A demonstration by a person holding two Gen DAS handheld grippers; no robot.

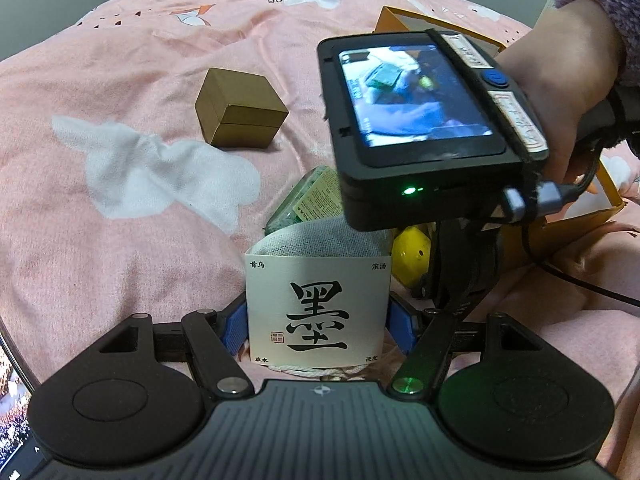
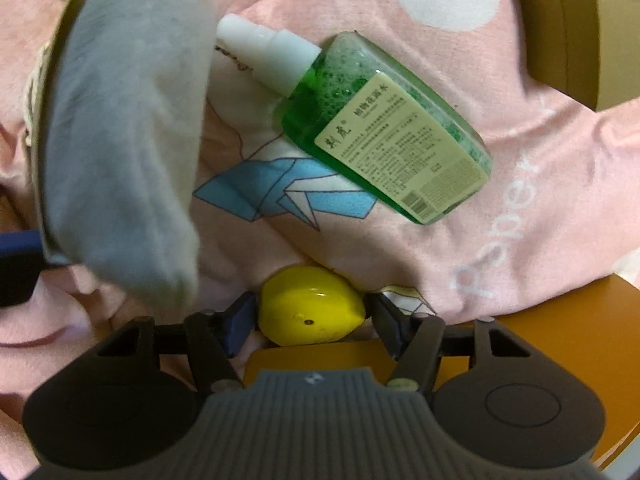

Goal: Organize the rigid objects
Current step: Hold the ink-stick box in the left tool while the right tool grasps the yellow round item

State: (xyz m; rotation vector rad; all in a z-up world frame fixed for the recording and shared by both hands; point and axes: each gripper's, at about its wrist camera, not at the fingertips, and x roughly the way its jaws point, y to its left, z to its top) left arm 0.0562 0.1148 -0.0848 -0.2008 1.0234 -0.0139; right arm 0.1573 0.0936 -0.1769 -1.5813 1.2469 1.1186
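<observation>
The left claw (image 1: pixel 318 326) is grasping a cloth pouch (image 1: pixel 320 248) with a white paper band and a big black sign on it. Its blue pads (image 1: pixel 234 330) press on both sides of the band. The pouch stands up between them, above the pink bed sheet (image 1: pixel 120 80).

Just past the pouch lies a green bottle (image 1: pixel 310 196), and a yellow lemon-shaped thing (image 1: pixel 412 252) sits beside it, to the right. Farther off, to the left, a brown box (image 1: pixel 240 112) stands alone on the sheet. The right claw's black back, with a lit screen (image 1: pixel 412 92) and a hand (image 1: pixel 560 92) on it, blocks the view of an orange box (image 1: pixel 404 20) behind it.

The right claw (image 2: pixel 312 320) has the lemon (image 2: pixel 312 308) between its fingers. The fingers touch both ends, so it is clenched on the lemon. The green bottle (image 2: pixel 384 128) lies flat ahead of it, white cap (image 2: pixel 264 48) toward the pouch (image 2: pixel 120 128) on the left.
</observation>
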